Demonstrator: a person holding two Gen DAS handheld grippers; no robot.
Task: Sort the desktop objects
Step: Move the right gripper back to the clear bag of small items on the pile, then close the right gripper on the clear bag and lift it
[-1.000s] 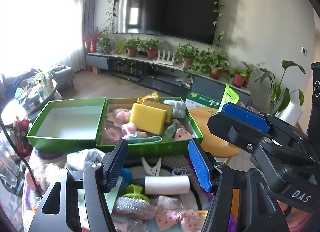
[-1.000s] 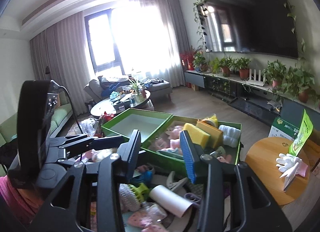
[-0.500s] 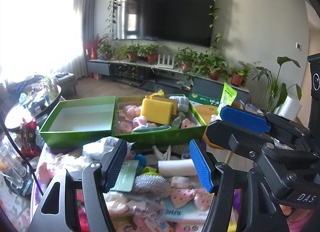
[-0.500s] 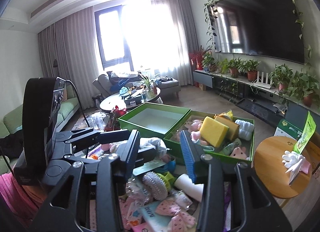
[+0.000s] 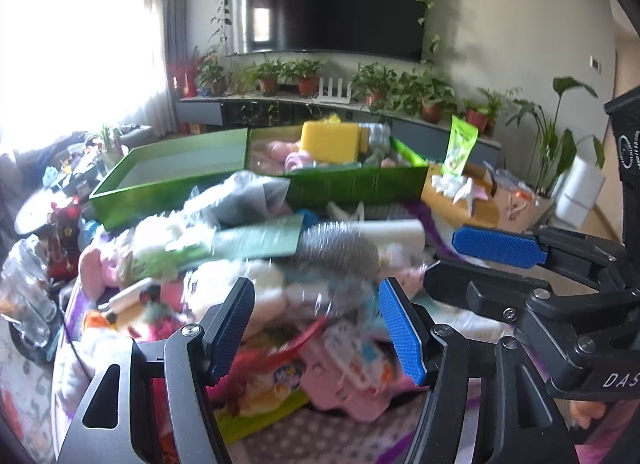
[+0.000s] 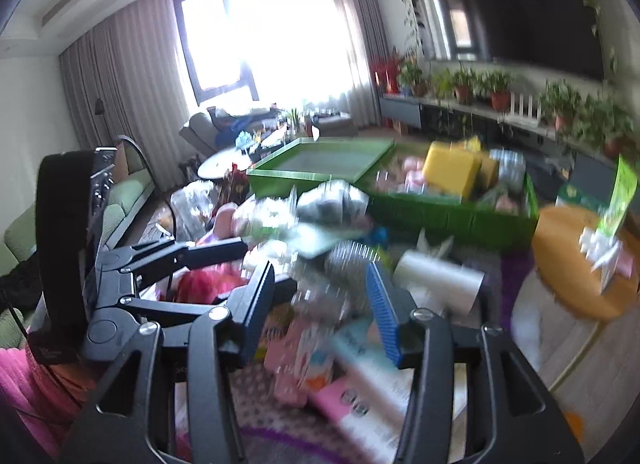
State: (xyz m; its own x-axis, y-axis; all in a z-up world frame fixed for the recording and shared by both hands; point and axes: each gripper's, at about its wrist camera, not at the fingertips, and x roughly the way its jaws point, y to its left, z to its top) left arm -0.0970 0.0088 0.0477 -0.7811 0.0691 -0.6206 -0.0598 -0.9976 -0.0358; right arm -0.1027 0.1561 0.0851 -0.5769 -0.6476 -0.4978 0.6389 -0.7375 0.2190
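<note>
Left wrist: left gripper gapes empty just short of silver scrubber.

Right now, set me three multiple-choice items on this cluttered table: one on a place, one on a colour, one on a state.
1. Where does the yellow sponge lie?
A. In the right green box
B. On the round wooden stool
C. In the left green box

2. What colour are the pads on the left tool?
A. Red
B. Blue
C. White

3. What does the left green box hold?
A. A pile of toys
B. A white roll
C. Nothing visible

Answers: 1 A, the sponge rises above the toys packed in the right box. 2 B, both pads show blue. 3 C, only its pale bare floor shows.
</note>
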